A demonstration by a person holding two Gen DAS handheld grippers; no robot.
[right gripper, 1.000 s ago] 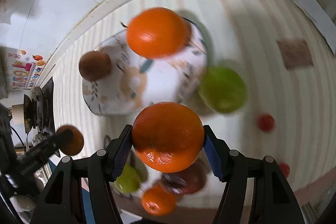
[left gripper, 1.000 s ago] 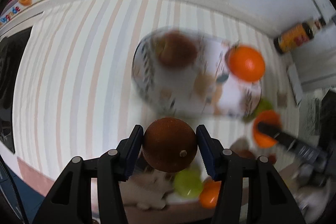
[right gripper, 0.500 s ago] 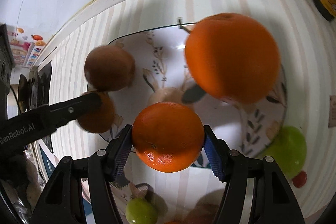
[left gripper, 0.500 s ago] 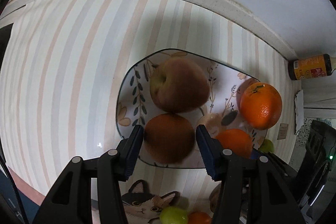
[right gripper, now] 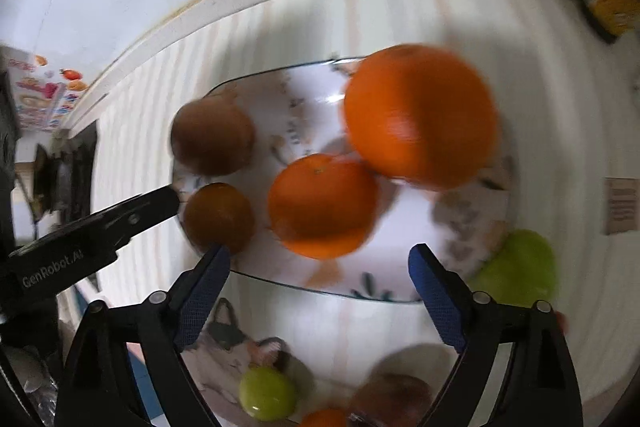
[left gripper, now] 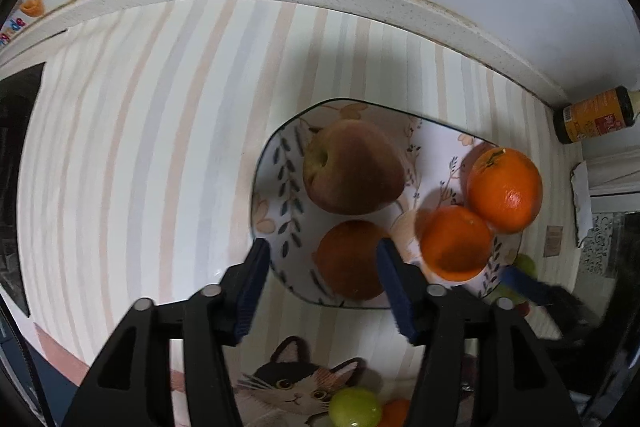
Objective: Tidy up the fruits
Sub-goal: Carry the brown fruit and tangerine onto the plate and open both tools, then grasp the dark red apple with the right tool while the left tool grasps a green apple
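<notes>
A white plate (left gripper: 276, 163) with a leaf pattern sits on the striped counter. On it lie a peach (left gripper: 352, 167), a small brown fruit (left gripper: 350, 259), a small orange (left gripper: 456, 241) and a big orange (left gripper: 506, 189). My left gripper (left gripper: 324, 285) is open, its jaws apart around the brown fruit and not pressing it. In the right wrist view the same plate (right gripper: 400, 239) holds the small orange (right gripper: 322, 205) and the big orange (right gripper: 420, 115). My right gripper (right gripper: 320, 287) is open and empty just in front of the small orange.
A green fruit (right gripper: 516, 267) lies right of the plate. A cat-print mat (left gripper: 296, 391) near me holds a green fruit (right gripper: 268, 393), a small orange (right gripper: 324, 419) and a dark fruit (right gripper: 394, 397). A sauce bottle (left gripper: 596, 115) lies at the far right by the wall.
Both grippers carried their fruit over the plate and opened. The brown fruit and the small orange now rest on the plate, out of the jaws.
</notes>
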